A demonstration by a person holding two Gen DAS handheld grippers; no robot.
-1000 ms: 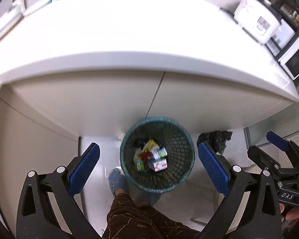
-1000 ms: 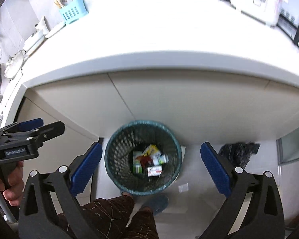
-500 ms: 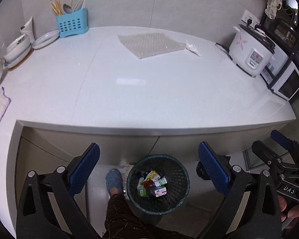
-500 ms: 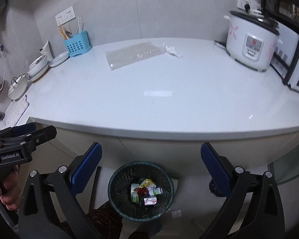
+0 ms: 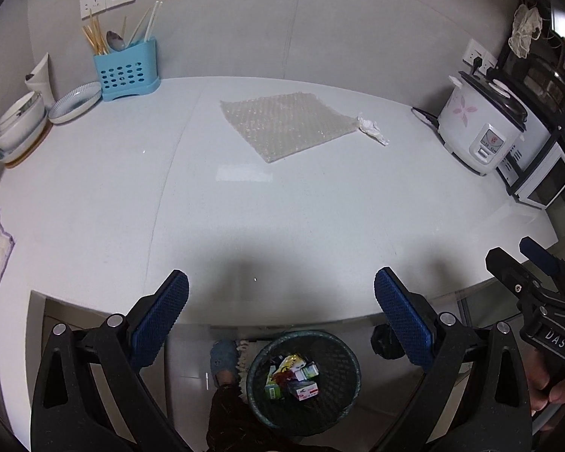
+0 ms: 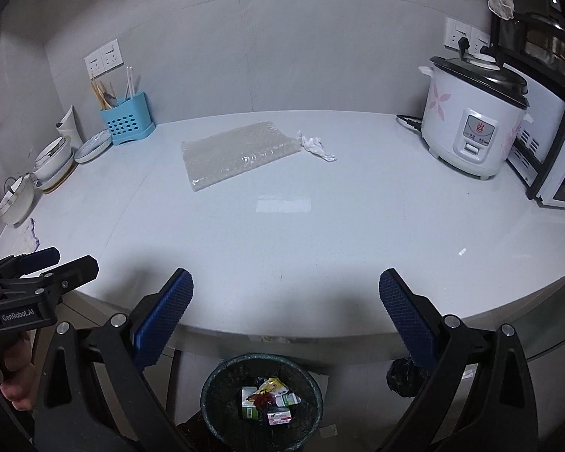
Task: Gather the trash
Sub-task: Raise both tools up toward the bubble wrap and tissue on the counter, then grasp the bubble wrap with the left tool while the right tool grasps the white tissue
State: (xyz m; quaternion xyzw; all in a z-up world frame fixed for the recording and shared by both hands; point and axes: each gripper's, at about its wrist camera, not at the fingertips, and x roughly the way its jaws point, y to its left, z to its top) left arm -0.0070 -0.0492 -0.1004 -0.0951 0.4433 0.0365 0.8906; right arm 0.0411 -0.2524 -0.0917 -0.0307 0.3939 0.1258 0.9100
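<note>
- Both views have swung up from the dark green mesh wastebasket [image 5: 303, 380] on the floor to the white curved desk [image 5: 245, 218]; a second ago the basket filled the middle of each view, and now it sits at the bottom edge, below the desk's front lip.
- The left gripper [image 5: 281, 326] and the right gripper [image 6: 286, 314] both have their blue-padded jaws spread wide with nothing between them, the same as before.
- The basket already holds small cartons and wrappers [image 6: 269, 401], so one drop looks finished and the next pickup looks to be starting.
- Trash left on the desk: a clear rectangular sheet of bubble wrap [image 5: 282, 126] lying flat toward the back, and a crumpled white tissue [image 5: 373, 130] touching the sheet's right corner.
- Both pieces lie well apart from the grippers, so a reach across the desk is needed.
- The white rice cooker with pink flowers [image 6: 471, 132], the blue plastic utensil holder [image 5: 126, 69] and the stacked white bowls [image 5: 19, 120] appear to be kitchenware, not trash.
</note>
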